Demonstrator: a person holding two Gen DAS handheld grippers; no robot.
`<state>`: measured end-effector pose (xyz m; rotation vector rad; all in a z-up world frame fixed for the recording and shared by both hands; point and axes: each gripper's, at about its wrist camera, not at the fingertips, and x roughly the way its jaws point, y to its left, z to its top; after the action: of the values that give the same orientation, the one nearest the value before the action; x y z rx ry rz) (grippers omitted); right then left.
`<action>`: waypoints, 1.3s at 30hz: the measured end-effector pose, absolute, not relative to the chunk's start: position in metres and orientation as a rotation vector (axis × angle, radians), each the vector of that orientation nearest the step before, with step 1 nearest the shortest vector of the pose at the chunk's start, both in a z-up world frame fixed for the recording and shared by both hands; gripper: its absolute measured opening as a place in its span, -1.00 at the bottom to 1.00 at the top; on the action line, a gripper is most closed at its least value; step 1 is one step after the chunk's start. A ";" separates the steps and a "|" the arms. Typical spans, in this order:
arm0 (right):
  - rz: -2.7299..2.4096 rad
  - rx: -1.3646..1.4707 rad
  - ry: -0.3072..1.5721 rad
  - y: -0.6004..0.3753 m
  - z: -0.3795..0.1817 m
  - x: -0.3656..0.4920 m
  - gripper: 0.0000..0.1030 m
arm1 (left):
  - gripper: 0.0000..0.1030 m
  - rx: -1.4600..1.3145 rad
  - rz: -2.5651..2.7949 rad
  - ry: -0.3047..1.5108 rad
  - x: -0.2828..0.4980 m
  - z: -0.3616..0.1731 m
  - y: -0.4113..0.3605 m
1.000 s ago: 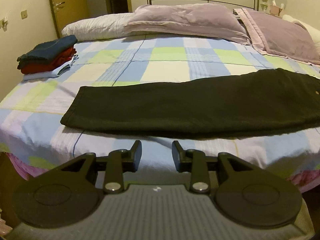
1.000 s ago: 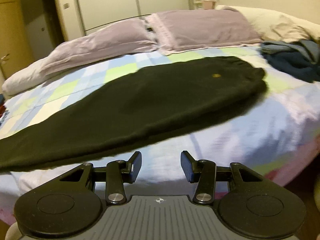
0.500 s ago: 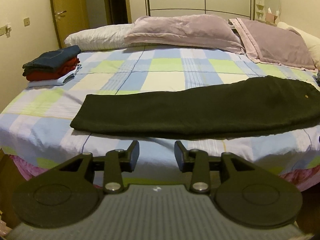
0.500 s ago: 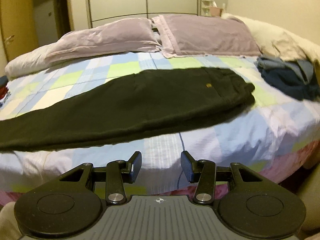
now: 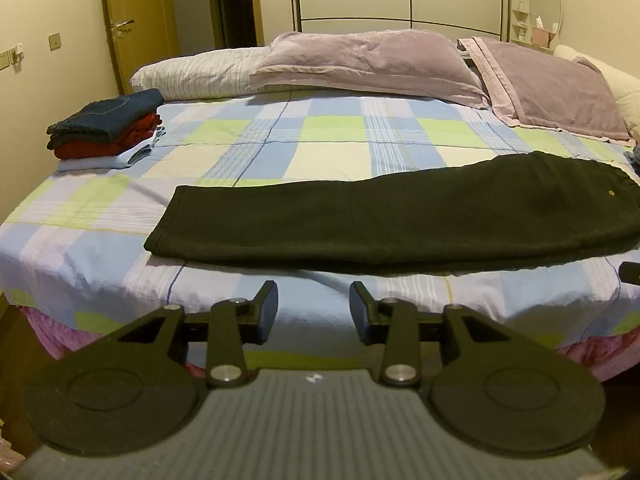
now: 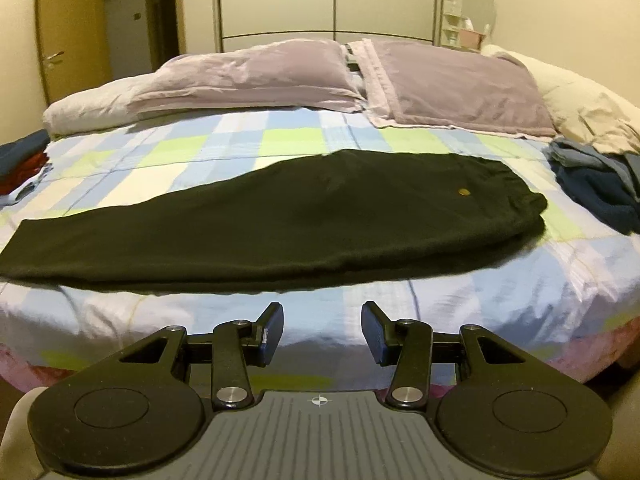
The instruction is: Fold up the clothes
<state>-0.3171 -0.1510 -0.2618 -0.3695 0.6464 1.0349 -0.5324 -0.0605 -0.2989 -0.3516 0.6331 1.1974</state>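
Overrunning the right frame edge, black trousers (image 5: 400, 216)

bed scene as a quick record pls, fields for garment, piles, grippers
garment: black trousers laid flat lengthwise across the checked bedspread, near the front edge
folded stack: blue, red and white clothes at the bed's left side
unfolded pile: blue clothes at the right side
left gripper: open, empty, short of the bed
right gripper: open, empty, short of the bed
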 end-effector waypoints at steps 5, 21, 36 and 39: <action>1.068 -0.386 0.641 -0.144 -0.262 -0.327 -0.09 | -0.31 -0.357 1.204 0.633 -0.538 -0.300 -0.059; 1.085 -0.398 0.645 -0.134 -0.266 -0.337 -0.09 | -0.31 -0.413 1.212 0.597 -0.559 -0.300 -0.053; 1.236 -0.119 0.735 -0.092 -0.306 -0.293 -0.67 | -0.88 -0.533 1.072 0.455 -0.544 -0.356 0.029; 1.286 -0.118 0.702 -0.067 -0.311 -0.297 -0.68 | -0.88 -0.512 1.078 0.461 -0.533 -0.373 0.050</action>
<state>-0.2969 -0.0669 -0.3112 -0.1180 0.7018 1.2855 -0.5334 0.0499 -0.3726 -0.5119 0.4607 1.0781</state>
